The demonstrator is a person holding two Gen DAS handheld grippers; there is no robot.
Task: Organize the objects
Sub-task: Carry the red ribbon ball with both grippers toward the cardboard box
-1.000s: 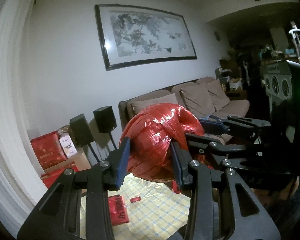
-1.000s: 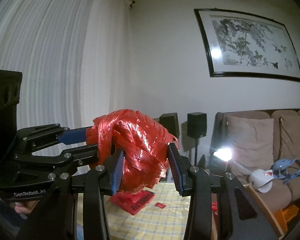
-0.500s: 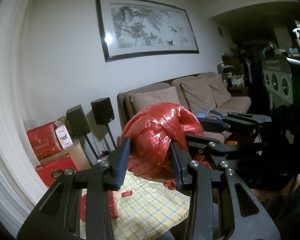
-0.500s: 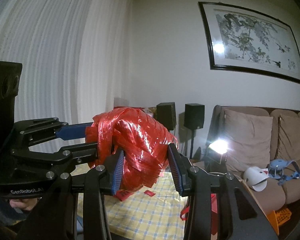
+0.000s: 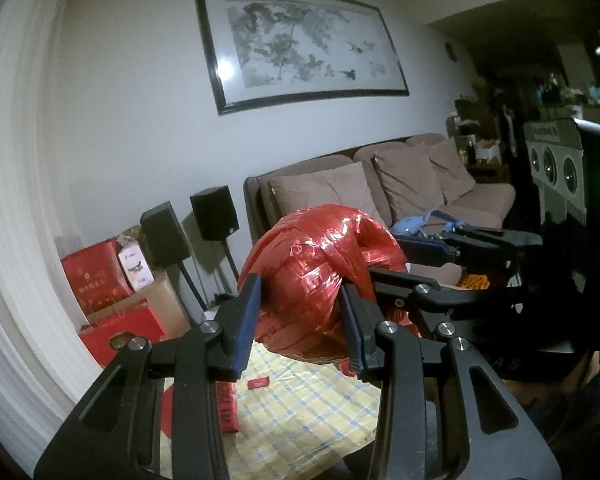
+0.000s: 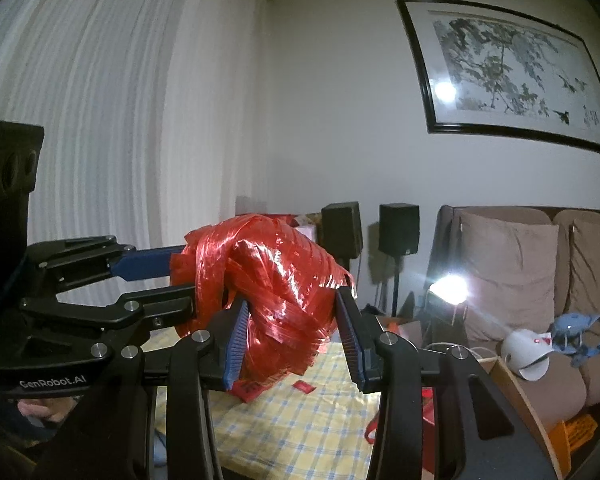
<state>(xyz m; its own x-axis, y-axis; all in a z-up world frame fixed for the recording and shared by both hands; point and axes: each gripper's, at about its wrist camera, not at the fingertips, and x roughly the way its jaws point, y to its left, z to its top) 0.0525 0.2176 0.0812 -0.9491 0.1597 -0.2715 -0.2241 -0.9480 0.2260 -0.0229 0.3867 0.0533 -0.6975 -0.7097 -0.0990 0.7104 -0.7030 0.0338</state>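
A shiny red ball of plastic ribbon [image 5: 320, 276] hangs above a table with a yellow checked cloth [image 5: 308, 412]. My left gripper [image 5: 300, 292] is shut on the ball's near side, its blue pads pressed into the ribbon. My right gripper [image 5: 392, 264] comes in from the right and clamps the same ball. In the right wrist view the ball [image 6: 276, 280] sits between the right gripper's [image 6: 290, 304] pads, and the left gripper [image 6: 180, 278] grips it from the left. Loose ribbon ends hang under the ball.
A flat red packet [image 5: 226, 404] and a small red tag [image 5: 258, 382] lie on the cloth [image 6: 300, 420]. Behind stand two black speakers [image 5: 214, 218], red boxes [image 5: 96, 280], a brown sofa [image 5: 380, 188] and a bright lamp [image 6: 450, 286]. A cardboard box [image 6: 516, 392] stands at the right.
Both grippers have sunk together with the red ball still clamped between them. More of the checked cloth and the room's lower part shows now.
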